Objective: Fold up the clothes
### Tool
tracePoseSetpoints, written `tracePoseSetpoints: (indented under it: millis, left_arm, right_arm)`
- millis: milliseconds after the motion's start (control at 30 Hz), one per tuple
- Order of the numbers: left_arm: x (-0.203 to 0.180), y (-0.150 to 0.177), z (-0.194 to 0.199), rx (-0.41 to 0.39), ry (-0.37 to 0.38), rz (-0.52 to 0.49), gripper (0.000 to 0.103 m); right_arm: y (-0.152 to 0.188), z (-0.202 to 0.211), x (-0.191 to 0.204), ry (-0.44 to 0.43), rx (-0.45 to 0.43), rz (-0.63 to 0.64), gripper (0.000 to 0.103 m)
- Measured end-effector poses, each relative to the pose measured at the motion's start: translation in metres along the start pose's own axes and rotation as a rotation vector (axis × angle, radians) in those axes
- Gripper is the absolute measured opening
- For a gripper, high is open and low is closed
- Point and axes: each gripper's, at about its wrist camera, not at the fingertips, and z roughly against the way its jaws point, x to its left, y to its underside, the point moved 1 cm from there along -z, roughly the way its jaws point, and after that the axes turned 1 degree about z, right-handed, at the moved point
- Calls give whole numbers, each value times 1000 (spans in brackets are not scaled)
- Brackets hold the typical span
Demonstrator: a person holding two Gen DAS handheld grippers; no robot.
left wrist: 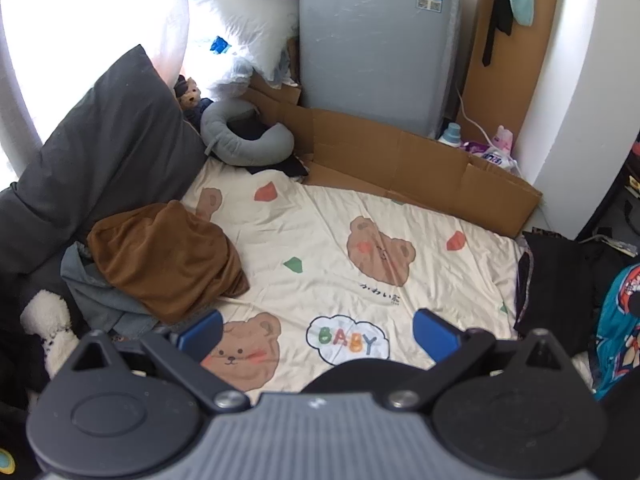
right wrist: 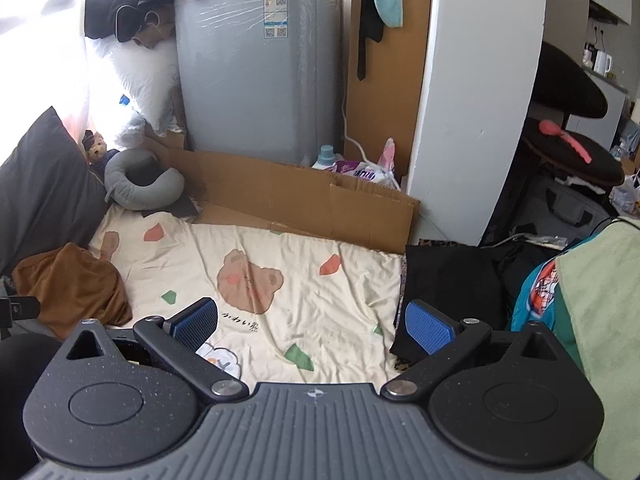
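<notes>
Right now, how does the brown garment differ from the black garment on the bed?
The brown garment lies bunched in a heap at the left side of the bear-print sheet, against the dark pillow; the black garment lies flatter at the sheet's right edge. The brown one rests on a grey-blue cloth; the black one partly overhangs the sheet's edge. Neither is held: the left gripper and right gripper are both open and empty.

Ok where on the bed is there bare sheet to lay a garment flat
The middle of the bear-print sheet is bare, bordered by the brown garment on the left, the cardboard at the back and the black clothes on the right. The left edge is crowded.
</notes>
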Motion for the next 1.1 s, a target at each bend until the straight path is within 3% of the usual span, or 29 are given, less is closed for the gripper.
tracePoseSetpoints:
  millis: [200,733,1100]
  left_arm:
    - [0,-2,-2,2,-7,1,102]
    - [3,-9,-6,-8,-8,11,99]
    - [2,-4,-14,5,2,7,100]
  right_arm:
    - [-5,-10,4,-42,82,-7,103]
    - [1,-19,13,-141,109,-13,103]
    - [-1,-25,6,-119,121,-8,103]
